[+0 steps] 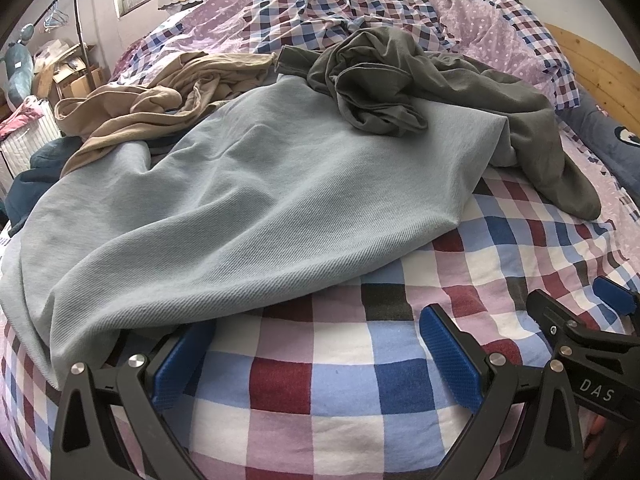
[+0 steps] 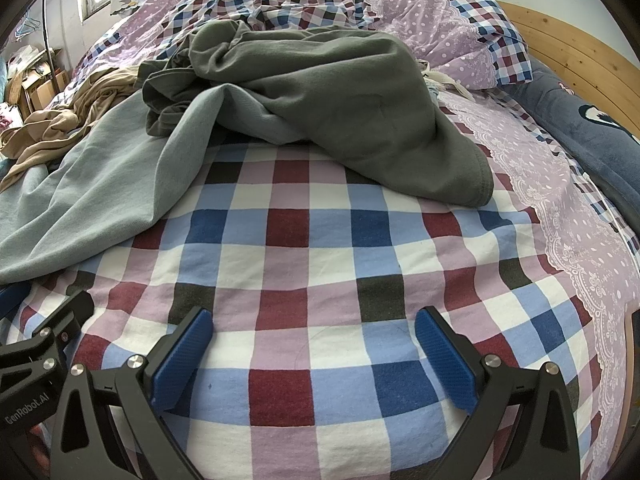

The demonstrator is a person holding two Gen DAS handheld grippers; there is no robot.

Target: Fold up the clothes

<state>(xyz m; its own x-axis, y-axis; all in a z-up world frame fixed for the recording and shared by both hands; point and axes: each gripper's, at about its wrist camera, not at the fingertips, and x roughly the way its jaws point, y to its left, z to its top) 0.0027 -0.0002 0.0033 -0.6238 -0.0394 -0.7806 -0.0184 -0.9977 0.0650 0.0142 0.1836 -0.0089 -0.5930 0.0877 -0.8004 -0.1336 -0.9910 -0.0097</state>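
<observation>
A pale blue-grey garment [image 1: 248,208] of thick, twill-ribbed knit lies spread over the checked bedsheet [image 1: 332,360], filling the middle and left of the left wrist view. Its long axis runs from the lower left of that frame up toward the upper right, where its far end slips under a crumpled olive-grey garment [image 1: 400,84] of smoother jersey, bunched into folds with one flat part trailing down to the right. A tan garment [image 1: 160,100], thin and limp, is heaped at the upper left. What kind of clothes these are cannot be made out, as no collars or sleeves show clearly, and the blue-grey piece runs off the left edge.

The left gripper [image 1: 316,352] has its blue ribbed pads spread fully wide over bare sheet, gripping nothing; the garment's hem lies just beside its left finger. The right gripper [image 2: 312,356] likewise stands fully wide and empty over the sheet, near the bottom of its view.

A wooden headboard [image 2: 560,40] curves along the upper right.
</observation>
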